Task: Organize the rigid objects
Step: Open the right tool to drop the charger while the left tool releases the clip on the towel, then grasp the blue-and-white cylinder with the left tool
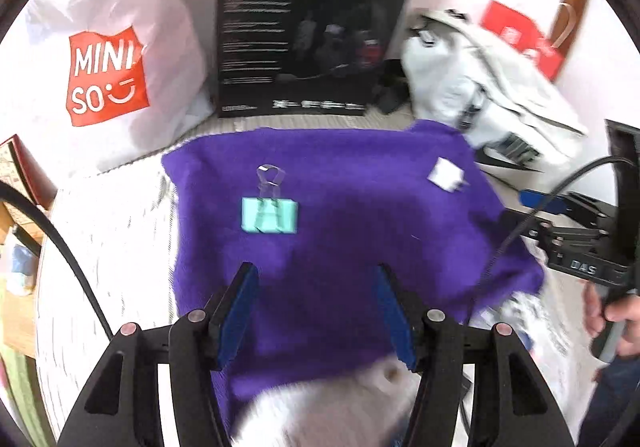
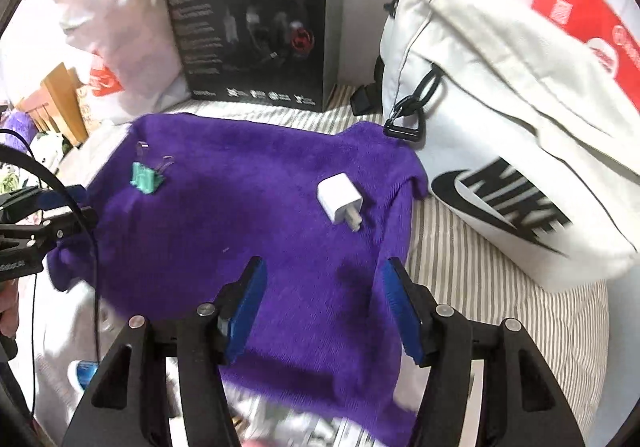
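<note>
Currently I read both the left tongs [image 1: 314, 311] and the right tongs [image 2: 325, 307] as partly open and empty above the purple cloth [image 1: 360, 247] on the striped bed. Farther out, the mint binder clip [image 1: 269, 215] and white charger plug [image 2: 341, 203] lie well apart on the cloth, so I judge both placed. Blur hides the near edge, and no destination container is visible.

Purple fuzzy cloth [image 2: 248, 215]; mint-green metal binder clip [image 1: 269, 215]; white plastic charger block [image 2: 340, 199]; grey-and-white striped bedsheet [image 2: 480, 287]; white fabric bag [image 2: 500, 107], black logo.
</note>
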A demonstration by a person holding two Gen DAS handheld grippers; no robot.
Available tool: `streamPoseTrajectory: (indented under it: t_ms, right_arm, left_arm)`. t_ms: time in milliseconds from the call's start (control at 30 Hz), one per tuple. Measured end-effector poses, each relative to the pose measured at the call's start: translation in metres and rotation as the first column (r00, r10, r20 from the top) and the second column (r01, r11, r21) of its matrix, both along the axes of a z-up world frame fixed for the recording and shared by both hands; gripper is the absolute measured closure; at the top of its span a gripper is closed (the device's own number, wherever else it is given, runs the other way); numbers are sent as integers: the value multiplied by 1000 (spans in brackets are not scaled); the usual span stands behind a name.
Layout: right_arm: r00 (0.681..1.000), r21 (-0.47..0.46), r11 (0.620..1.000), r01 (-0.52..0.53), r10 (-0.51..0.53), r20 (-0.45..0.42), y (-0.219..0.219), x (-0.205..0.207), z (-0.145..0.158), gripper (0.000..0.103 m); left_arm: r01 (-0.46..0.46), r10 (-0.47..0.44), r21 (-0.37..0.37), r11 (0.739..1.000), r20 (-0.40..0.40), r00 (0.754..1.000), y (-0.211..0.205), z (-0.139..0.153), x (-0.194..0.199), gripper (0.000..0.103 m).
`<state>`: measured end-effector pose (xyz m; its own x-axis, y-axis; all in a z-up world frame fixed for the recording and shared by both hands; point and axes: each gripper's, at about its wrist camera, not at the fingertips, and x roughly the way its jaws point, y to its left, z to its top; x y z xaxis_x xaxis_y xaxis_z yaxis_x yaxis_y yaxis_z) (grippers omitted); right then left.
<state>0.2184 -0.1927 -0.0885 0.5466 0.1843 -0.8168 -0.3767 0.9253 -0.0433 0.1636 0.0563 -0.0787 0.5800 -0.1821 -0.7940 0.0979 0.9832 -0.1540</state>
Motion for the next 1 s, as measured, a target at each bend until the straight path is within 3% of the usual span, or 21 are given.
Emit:
streamPoseTrajectory:
  t_ms: [200,367,533,800,900,933,1000]
  right_arm:
    - [1000,24,999,23,-23,9,-13,-35,10,43]
    - [999,50,997,54,-53,-3,-21,-58,7,43]
    - [996,69,994,89,-90,6,-36,-82,7,43]
    - [991,102,986,135,-137,10,-61,-121,8,43]
    - [989,101,984,146,-148,8,-68,-127,7,43]
    - [988,97,984,151,-153,9,-70,-129,6,43]
    - [987,94,983,160,-161,6,-74,-130,4,43]
  left_arm:
    - [59,-60,34,998,33,998,-21,11,-48,45]
    - [110,-111,64,992,20,994,-42,2,-78,45]
    - [165,-165,49,985,-2,986,-53,-15,-94,45]
    - [281,-276,129,951,-55,959,-67,-43,-97,45]
    - [320,-311,201,926,-78,947,-78,-51,-93,45]
    - [331,-319,224,916,-89,943,-82,-54,-91,47]
    - [327,-311,257,910,-101,945,-85,-58,-92,64]
